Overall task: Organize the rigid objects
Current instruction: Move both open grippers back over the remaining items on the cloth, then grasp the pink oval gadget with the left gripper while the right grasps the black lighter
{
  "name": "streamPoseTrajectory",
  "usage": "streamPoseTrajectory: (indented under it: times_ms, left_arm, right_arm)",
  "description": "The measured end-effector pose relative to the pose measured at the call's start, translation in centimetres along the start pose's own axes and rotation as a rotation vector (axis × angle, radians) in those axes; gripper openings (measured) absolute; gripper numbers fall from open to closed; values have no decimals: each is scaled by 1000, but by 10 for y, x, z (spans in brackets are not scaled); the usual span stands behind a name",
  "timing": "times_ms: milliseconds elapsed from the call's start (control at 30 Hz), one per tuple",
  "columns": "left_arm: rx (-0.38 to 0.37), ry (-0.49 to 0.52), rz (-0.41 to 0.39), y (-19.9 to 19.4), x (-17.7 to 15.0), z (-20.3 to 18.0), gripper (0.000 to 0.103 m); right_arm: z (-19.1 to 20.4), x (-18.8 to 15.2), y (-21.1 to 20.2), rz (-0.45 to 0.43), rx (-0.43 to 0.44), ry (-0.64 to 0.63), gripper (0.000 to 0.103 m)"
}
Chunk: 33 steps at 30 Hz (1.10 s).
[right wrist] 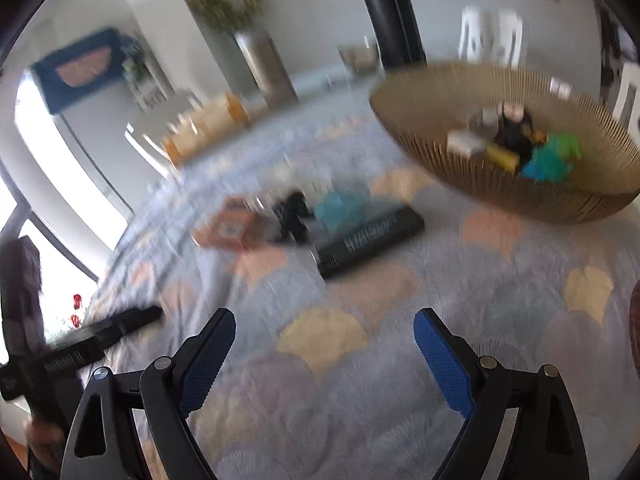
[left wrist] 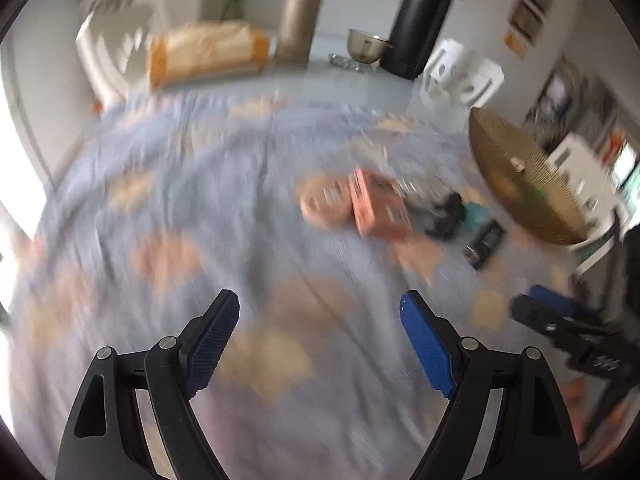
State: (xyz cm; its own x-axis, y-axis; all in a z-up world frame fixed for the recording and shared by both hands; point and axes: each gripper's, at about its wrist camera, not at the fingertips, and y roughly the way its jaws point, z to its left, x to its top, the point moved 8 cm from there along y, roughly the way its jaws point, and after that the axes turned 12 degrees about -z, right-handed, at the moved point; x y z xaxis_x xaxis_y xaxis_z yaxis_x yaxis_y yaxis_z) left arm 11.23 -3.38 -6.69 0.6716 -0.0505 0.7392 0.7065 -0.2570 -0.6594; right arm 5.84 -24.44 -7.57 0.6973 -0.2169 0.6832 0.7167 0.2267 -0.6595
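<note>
Both views are motion-blurred. My left gripper [left wrist: 320, 312] is open and empty above the patterned cloth. My right gripper [right wrist: 324, 332] is open and empty too; it also shows at the right edge of the left wrist view [left wrist: 540, 304]. On the cloth lie an orange box [left wrist: 376, 204] [right wrist: 230, 228], a round peach object [left wrist: 326, 204], a black object [left wrist: 442, 212] [right wrist: 292, 216], a teal object [right wrist: 342, 208] and a black flat box [right wrist: 368, 240] [left wrist: 484, 244]. The woven basket [right wrist: 500, 196] [left wrist: 520, 184] holds several small objects, ahead and right of my right gripper.
At the table's far side stand a black bottle [left wrist: 420, 24], a tan cylinder [left wrist: 300, 20], a metal bowl [left wrist: 366, 46], a bread loaf [left wrist: 208, 54] and a white holder [left wrist: 464, 72]. The left gripper's tool shows at the left of the right wrist view [right wrist: 100, 336].
</note>
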Motion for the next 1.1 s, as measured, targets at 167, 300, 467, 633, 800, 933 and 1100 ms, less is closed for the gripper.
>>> streamPoseTrajectory:
  times_ms: [167, 300, 467, 633, 800, 933, 1100]
  left_arm:
    - [-15, 150, 61, 46, 19, -2, 78]
    - [-56, 225, 91, 72, 14, -14, 77]
    - [-75, 252, 50, 83, 22, -25, 77]
    - [-94, 266, 12, 83, 26, -36, 43]
    - [-70, 270, -2, 69, 18, -37, 32]
    - [-59, 223, -26, 38, 5, -28, 32]
    - [-55, 132, -46, -1, -16, -11, 32]
  right_arm:
    - [-10, 17, 8, 19, -23, 53, 81]
    - [-10, 11, 25, 36, -48, 80, 82]
    - [-7, 20, 39, -21, -208, 72, 82]
    - [-2, 29, 54, -57, -392, -31, 74]
    - [-7, 30, 45, -81, -404, -55, 37]
    - [-12, 23, 35, -87, -393, -65, 29]
    - [4, -4, 19, -67, -312, -122, 27]
